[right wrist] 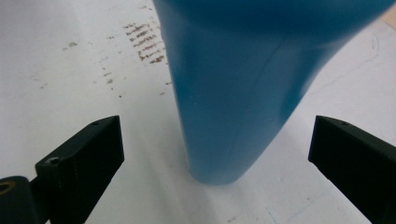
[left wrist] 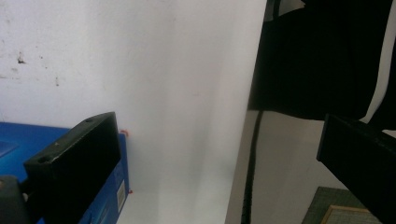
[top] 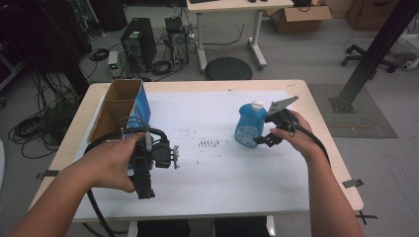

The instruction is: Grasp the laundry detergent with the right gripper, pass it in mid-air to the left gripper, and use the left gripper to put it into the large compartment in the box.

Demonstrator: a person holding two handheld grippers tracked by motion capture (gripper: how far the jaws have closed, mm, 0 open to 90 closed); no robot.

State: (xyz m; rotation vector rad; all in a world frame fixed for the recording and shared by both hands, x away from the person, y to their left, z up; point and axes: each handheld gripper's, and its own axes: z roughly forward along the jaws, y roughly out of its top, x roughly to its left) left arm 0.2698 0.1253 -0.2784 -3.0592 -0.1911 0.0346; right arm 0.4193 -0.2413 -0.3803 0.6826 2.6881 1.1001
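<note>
Blue bottle [right wrist: 233,88] stands between the right gripper's [right wrist: 215,154] wide-apart jaws, untouched

Both forearms come in over the near edge of the desk [top: 217,207]. The left hand [top: 111,163] holds the left hand-held gripper [top: 144,190] above the desk's near left part, pointing back toward the person, jaws wide apart. The right hand [top: 296,131] holds the right hand-held gripper [top: 264,139] over the desk's right side, jaws wide apart too.
</note>
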